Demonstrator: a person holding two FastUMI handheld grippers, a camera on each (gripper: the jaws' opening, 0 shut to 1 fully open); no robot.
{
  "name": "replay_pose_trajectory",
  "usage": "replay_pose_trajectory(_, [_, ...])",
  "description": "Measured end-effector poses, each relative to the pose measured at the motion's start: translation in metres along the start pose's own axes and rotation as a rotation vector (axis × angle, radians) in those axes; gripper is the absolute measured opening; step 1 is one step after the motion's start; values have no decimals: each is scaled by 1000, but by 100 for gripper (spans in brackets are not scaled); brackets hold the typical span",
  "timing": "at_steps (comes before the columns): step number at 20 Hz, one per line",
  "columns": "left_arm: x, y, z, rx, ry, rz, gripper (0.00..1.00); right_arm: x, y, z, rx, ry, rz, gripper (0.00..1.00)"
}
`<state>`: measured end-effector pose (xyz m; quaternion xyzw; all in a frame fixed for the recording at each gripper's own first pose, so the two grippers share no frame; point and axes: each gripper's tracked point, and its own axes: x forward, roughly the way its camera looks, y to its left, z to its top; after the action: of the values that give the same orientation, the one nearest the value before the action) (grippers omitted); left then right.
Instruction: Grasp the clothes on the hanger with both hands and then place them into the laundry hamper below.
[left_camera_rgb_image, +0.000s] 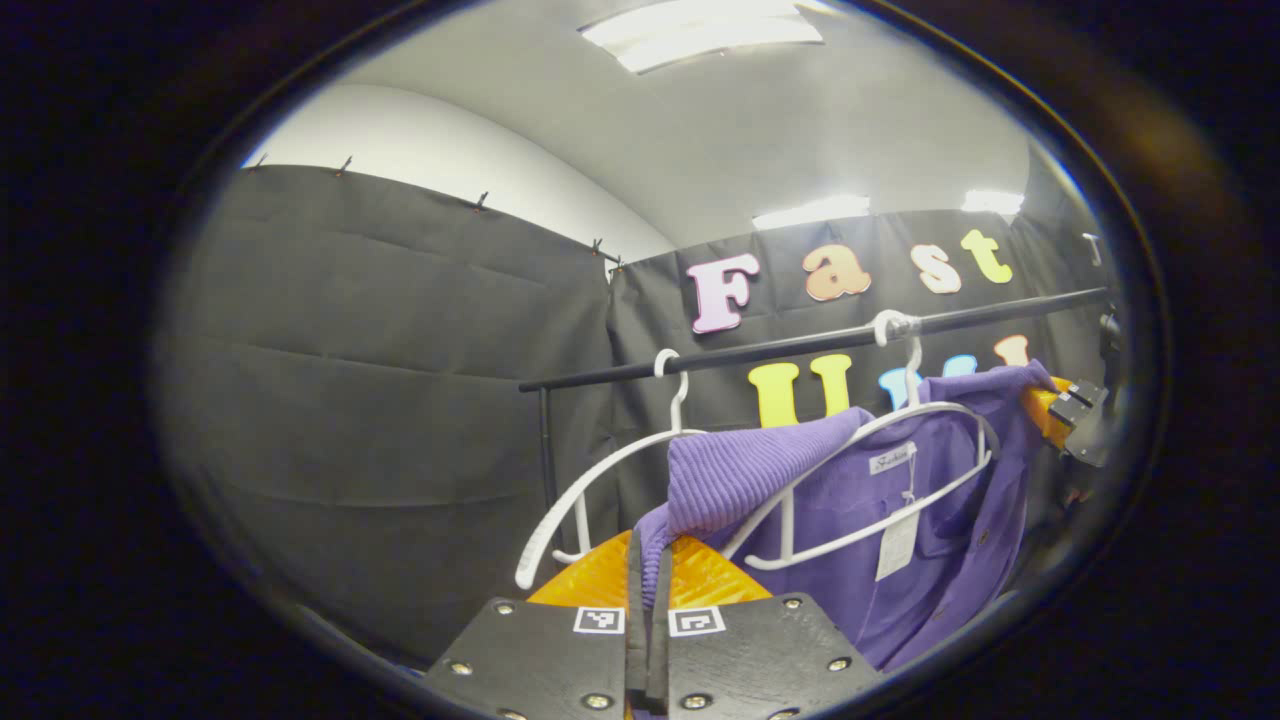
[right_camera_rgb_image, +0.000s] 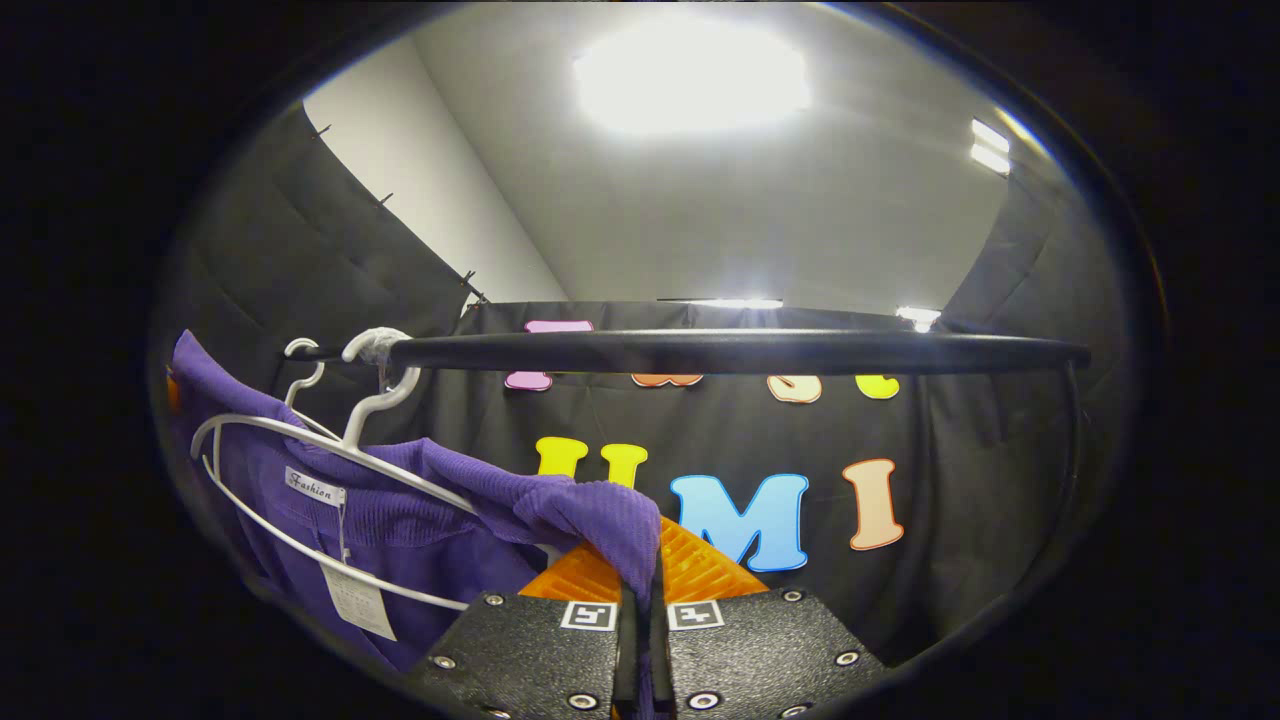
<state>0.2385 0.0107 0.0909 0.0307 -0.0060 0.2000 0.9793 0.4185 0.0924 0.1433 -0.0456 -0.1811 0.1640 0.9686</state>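
Left gripper pinching purple shirt shoulder, right gripper pinching other shoulder, white hanger on black rail

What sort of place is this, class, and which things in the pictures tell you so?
Probably an indoor recording booth set up as a clothes-hanging corner: black cloth walls, a black clothes rail, and a purple shirt on a white hanger under ceiling lights.
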Motion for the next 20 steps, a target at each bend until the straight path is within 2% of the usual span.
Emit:
replay_pose_trajectory(2, [7,3,-1,9,6,-10,0,0,-2,-2,-13,-5,-6,5])
replay_pose_trajectory(7, [38,10,-14,27,16,-35,1,7,-10,-16,-70,22,-40,4])
replay_pose_trajectory(10, [57,10,-31,5,40,-77,6,11,-13,-24,-89,29,-43,5])
replay_pose_trajectory(12, [65,8,-42,-9,51,-97,0,16,-13,-29,-93,33,-48,4])
replay_pose_trajectory(13, [67,6,-44,-19,49,-107,1,18,-14,-33,-95,37,-54,4])
replay_pose_trajectory(14, [68,3,-46,-34,48,-118,6,21,-16,-37,-95,42,-65,4])
replay_pose_trajectory(15, [68,0,-49,-46,50,-127,6,24,-17,-42,-89,52,-77,4])
replay_pose_trajectory(16, [70,-2,-52,-53,54,-136,1,26,-18,-47,-75,65,-85,4])
replay_pose_trajectory(17, [69,-2,-55,-61,59,-145,3,29,-17,-53,-64,79,-89,5])
replay_pose_trajectory(20, [68,-4,-64,-77,69,-170,1,32,-18,-63,-68,98,-101,4])
